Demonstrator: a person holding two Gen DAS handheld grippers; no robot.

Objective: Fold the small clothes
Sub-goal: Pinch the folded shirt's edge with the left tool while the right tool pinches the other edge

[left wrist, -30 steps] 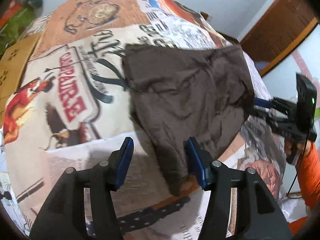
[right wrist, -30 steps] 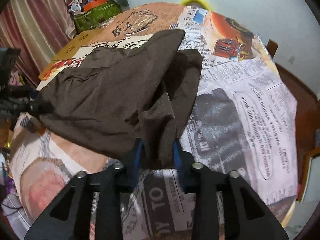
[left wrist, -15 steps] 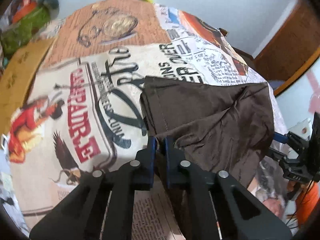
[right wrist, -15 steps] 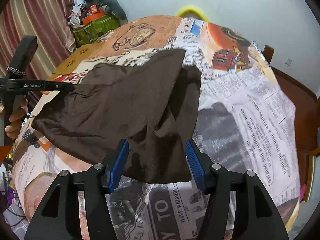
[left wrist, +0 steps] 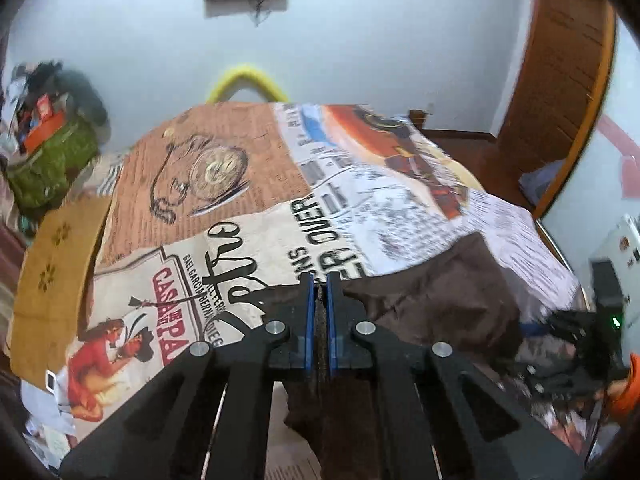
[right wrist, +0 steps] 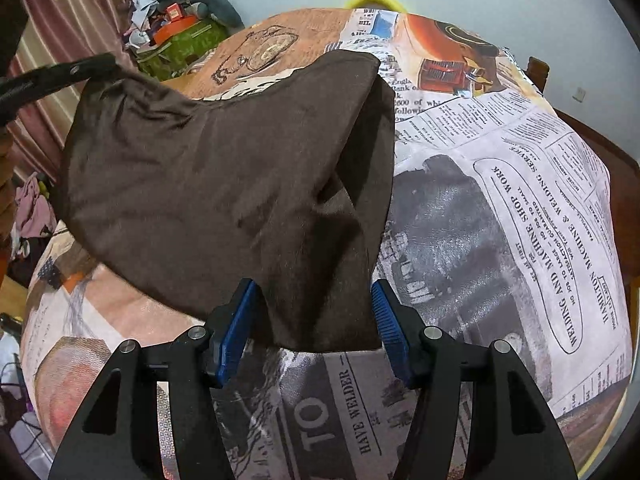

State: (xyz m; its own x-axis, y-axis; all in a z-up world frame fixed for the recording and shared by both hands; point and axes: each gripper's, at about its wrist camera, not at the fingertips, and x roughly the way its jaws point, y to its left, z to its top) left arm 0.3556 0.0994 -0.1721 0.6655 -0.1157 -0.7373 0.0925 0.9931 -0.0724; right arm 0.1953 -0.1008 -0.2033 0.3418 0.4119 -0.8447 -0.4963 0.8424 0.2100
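A dark brown small garment [right wrist: 224,184] lies partly lifted over the newspaper-print tablecloth [right wrist: 500,220]. My left gripper [left wrist: 319,280] is shut on one edge of the garment [left wrist: 432,300] and holds it raised; it shows at the top left of the right wrist view [right wrist: 60,76]. My right gripper [right wrist: 314,300] is open, its blue pads either side of the garment's near corner, which rests on the table. In the left wrist view the right gripper [left wrist: 576,344] sits blurred at the far right.
A green bag with clutter [right wrist: 180,44] stands beyond the table's far left. A yellow chair back [left wrist: 246,80] rises behind the far edge. A wooden door frame [left wrist: 560,92] is at the right. A tan cardboard piece [left wrist: 52,280] lies at the table's left edge.
My left gripper closed on the garment's edge and lifted it up and back. My right gripper opened and released its corner, which dropped onto the table.
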